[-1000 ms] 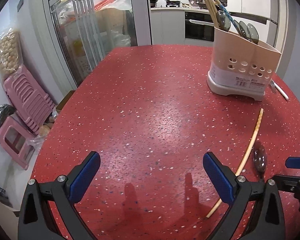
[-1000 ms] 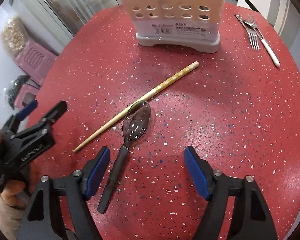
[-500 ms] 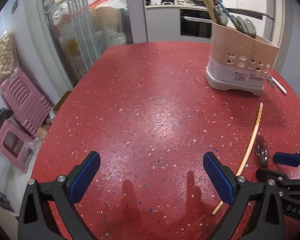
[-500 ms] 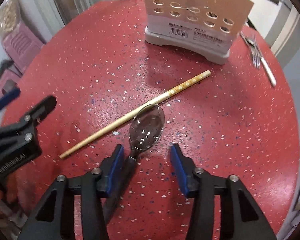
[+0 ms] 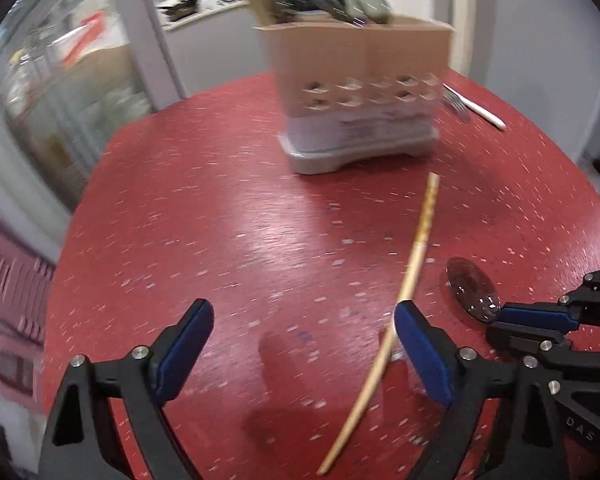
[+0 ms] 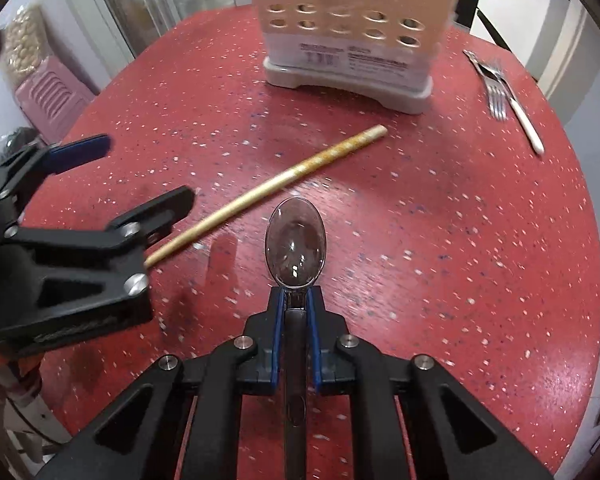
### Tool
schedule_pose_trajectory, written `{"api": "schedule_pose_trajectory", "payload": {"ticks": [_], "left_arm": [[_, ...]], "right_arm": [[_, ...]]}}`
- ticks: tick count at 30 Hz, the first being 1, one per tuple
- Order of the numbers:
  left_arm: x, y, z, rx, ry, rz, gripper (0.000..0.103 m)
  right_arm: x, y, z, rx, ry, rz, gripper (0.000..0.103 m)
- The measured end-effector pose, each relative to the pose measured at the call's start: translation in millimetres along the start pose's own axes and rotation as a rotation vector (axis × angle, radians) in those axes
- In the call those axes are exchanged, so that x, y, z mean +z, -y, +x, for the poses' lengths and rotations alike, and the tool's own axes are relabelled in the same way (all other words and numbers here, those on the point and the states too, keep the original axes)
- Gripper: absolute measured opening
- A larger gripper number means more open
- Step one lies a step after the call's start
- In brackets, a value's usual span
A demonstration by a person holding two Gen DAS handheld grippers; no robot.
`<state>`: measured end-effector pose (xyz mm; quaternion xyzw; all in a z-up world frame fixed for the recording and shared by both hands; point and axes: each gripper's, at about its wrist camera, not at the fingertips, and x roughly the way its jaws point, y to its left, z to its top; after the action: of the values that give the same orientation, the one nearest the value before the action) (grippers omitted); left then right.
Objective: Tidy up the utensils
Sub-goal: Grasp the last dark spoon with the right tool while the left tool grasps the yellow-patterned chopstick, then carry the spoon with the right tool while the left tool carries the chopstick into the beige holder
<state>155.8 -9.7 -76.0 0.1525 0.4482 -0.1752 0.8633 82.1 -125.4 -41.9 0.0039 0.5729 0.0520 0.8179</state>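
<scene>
Now your right gripper (image 6: 296, 300) has closed on the spoon (image 6: 295, 242): half a second ago the blue pads stood apart on either side of the neck, and here they pinch the handle just behind the bowl, which points forward toward the utensil holder (image 6: 352, 20). The spoon seems to sit level, close over the red table (image 6: 480, 240); whether it has cleared the surface you cannot tell.

Your left gripper (image 5: 300, 344) is wide open, holding nothing. It has swung right since a second ago, so the chopstick (image 5: 404, 280) now runs in beside its right-hand finger, thin end toward you, thick patterned end near the holder's base. Left view is motion-blurred, so that hand is likely on the move.

Meaning for the task, as a judgement: the spoon pick looks secure, next is the carry to the holder, which already carries several utensils. The chopstick looks like your left hand's target. Two forks (image 6: 496, 88) lie to the right of the holder, untouched.
</scene>
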Motion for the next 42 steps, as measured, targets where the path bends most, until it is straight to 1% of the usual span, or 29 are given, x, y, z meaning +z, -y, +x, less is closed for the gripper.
{"api": "schedule_pose_trajectory", "payload": {"ticks": [3, 6, 7, 8, 9, 10, 13, 15, 16, 17, 18, 19, 21, 22, 23, 25, 29, 33, 38, 42], "left_arm": [[11.6, 15.4, 9.7, -0.04, -0.026, 0.043, 0.103], [21.7, 31.0, 20.3, -0.063, -0.059, 0.099, 0.103], [24.4, 35.8, 23.9, -0.073, -0.069, 0.118, 0.101], [25.5, 40.3, 26.9, -0.076, -0.08, 0.136, 0.095], [28.2, 45.1, 28.5, -0.087, -0.084, 0.152, 0.094], [29.7, 46.8, 29.0, -0.099, -0.096, 0.158, 0.094], [34.8, 48.6, 29.2, -0.121, -0.133, 0.173, 0.089], [38.4, 46.0, 30.6, -0.154, -0.161, 0.162, 0.087], [37.8, 43.8, 31.1, -0.166, -0.17, 0.155, 0.085], [40.3, 41.7, 32.7, -0.191, -0.186, 0.139, 0.08], [42.6, 39.7, 34.4, -0.212, -0.198, 0.129, 0.078], [43.9, 40.2, 34.6, -0.218, -0.206, 0.135, 0.077], [42.6, 44.2, 32.3, -0.225, -0.215, 0.157, 0.065], [45.8, 44.0, 32.4, -0.228, -0.218, 0.165, 0.044], [48.5, 47.4, 32.6, -0.225, -0.226, 0.172, 0.031], [47.1, 48.7, 32.4, -0.217, -0.225, 0.171, 0.031], [39.2, 48.9, 23.7, -0.186, -0.165, 0.124, 0.031], [28.6, 41.9, 3.6, -0.158, -0.068, 0.013, 0.031], [15.1, 31.1, -27.4, -0.126, 0.043, -0.094, 0.031], [13.0, 21.9, -49.8, -0.111, 0.127, -0.161, 0.031]], "right_arm": [[-0.5, 14.2, -1.5, 0.002, -0.001, 0.024, 0.012], [-1.1, 28.9, -7.1, 0.006, 0.006, 0.051, 0.012], [-0.3, 32.1, -9.3, 0.006, 0.011, 0.056, 0.012], [0.1, 35.1, -11.0, 0.005, 0.016, 0.06, 0.012], [0.6, 38.8, -12.5, 0.005, 0.021, 0.065, 0.012], [1.7, 42.9, -13.7, 0.009, 0.024, 0.073, 0.012], [1.8, 50.1, -17.0, 0.022, 0.032, 0.09, 0.012], [-2.6, 51.7, -22.5, 0.031, 0.038, 0.094, 0.012], [-4.6, 53.6, -25.2, 0.037, 0.042, 0.097, 0.012], [-7.4, 56.1, -27.8, 0.044, 0.047, 0.099, 0.012], [-7.1, 57.6, -29.6, 0.051, 0.052, 0.102, 0.012], [-6.8, 59.1, -31.4, 0.058, 0.056, 0.104, 0.012], [-5.5, 61.5, -32.9, 0.07, 0.062, 0.109, 0.012], [-5.0, 62.6, -34.5, 0.075, 0.066, 0.112, 0.012], [-4.3, 64.2, -35.7, 0.08, 0.07, 0.114, 0.012], [-3.8, 68.0, -38.7, 0.086, 0.079, 0.118, 0.012], [-2.8, 75.4, -46.8, 0.103, 0.105, 0.127, 0.012], [-0.4, 82.7, -52.9, 0.128, 0.137, 0.135, 0.012], [1.7, 88.1, -59.1, 0.158, 0.166, 0.144, 0.012], [3.7, 91.1, -64.9, 0.178, 0.188, 0.15, 0.012]]}}
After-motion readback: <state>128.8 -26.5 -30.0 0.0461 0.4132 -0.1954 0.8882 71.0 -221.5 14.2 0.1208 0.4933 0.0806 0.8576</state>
